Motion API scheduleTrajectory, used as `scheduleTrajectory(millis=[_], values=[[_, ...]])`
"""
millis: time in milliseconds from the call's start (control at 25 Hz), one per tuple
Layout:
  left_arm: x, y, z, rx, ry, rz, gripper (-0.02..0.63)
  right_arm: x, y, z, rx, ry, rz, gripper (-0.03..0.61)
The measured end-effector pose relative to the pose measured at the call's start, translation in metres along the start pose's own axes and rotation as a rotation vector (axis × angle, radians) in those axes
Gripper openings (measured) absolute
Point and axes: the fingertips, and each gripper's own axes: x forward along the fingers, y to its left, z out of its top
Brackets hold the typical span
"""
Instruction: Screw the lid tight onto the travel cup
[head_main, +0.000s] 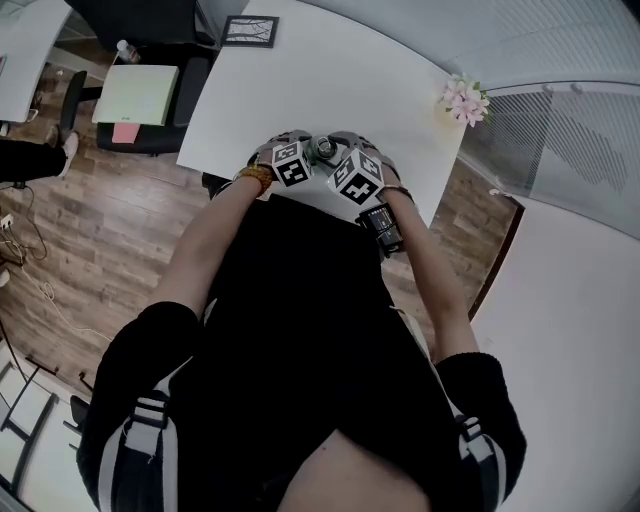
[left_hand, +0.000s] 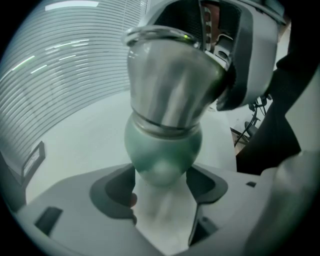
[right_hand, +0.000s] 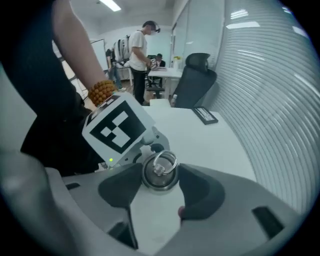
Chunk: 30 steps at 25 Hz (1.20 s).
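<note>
Near edge of the white surface (head_main: 340, 90): left gripper (left_hand: 162, 172) clamps the travel cup (left_hand: 167, 95) by its green base, right gripper (right_hand: 160, 176) pinches the ringed lid (right_hand: 159, 169); twisting squarely should seat it tight.

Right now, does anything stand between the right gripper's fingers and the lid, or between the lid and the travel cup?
Nothing visible does. The fingers of the right gripper sit against both sides of the lid, which is on top of the travel cup. The left gripper holds the cup's green lower part.
</note>
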Motion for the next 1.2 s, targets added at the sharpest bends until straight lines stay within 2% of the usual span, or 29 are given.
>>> scheduleTrajectory(millis=[120,240,320,360,400,440,520,600,720,800,880,1000,1080,1200], values=[[-0.002,0.001,0.0,0.001,-0.002,-0.001,0.325,0.003,0.005,0.0,-0.251,0.065,0.07,0.238],[-0.003,0.001,0.002,-0.001,-0.009,0.004,0.325,0.005,0.01,-0.005,-0.577,0.145,0.136,0.236],[-0.002,0.0,0.002,0.0,-0.007,0.001,0.325,0.005,0.013,-0.009,-0.803,0.212,0.146,0.238],[-0.002,-0.001,0.001,0.0,-0.004,-0.001,0.325,0.005,0.014,-0.011,-0.879,0.241,0.144,0.236],[-0.002,-0.001,0.001,0.0,-0.002,-0.002,0.325,0.006,0.014,-0.011,-0.914,0.258,0.141,0.238],[-0.002,-0.001,0.0,0.0,0.001,-0.002,0.325,0.007,0.014,-0.011,-0.907,0.261,0.136,0.238],[-0.001,0.0,-0.002,-0.004,0.002,-0.001,0.325,0.007,0.011,-0.009,-0.801,0.221,0.112,0.243],[-0.001,0.0,-0.001,-0.008,-0.005,0.001,0.325,0.002,0.006,-0.003,-0.59,0.119,0.07,0.306],[-0.002,-0.002,0.0,-0.015,-0.006,-0.005,0.324,-0.014,-0.002,0.008,-0.201,-0.029,-0.003,0.311],[-0.002,-0.001,-0.001,-0.017,0.0,-0.009,0.325,-0.018,-0.004,0.009,-0.04,-0.048,-0.07,0.31],[-0.003,0.0,-0.002,-0.014,0.006,-0.012,0.324,-0.014,-0.005,0.008,0.048,-0.025,-0.127,0.29],[-0.003,0.0,0.0,-0.013,-0.005,-0.016,0.324,-0.005,-0.004,0.004,0.158,0.035,-0.138,0.259],[-0.004,0.002,0.001,-0.013,-0.023,-0.017,0.324,0.0,-0.005,0.006,0.184,0.068,-0.119,0.235],[-0.006,0.002,-0.001,-0.006,-0.038,-0.028,0.322,0.003,-0.004,0.008,0.165,0.117,-0.066,0.234]])
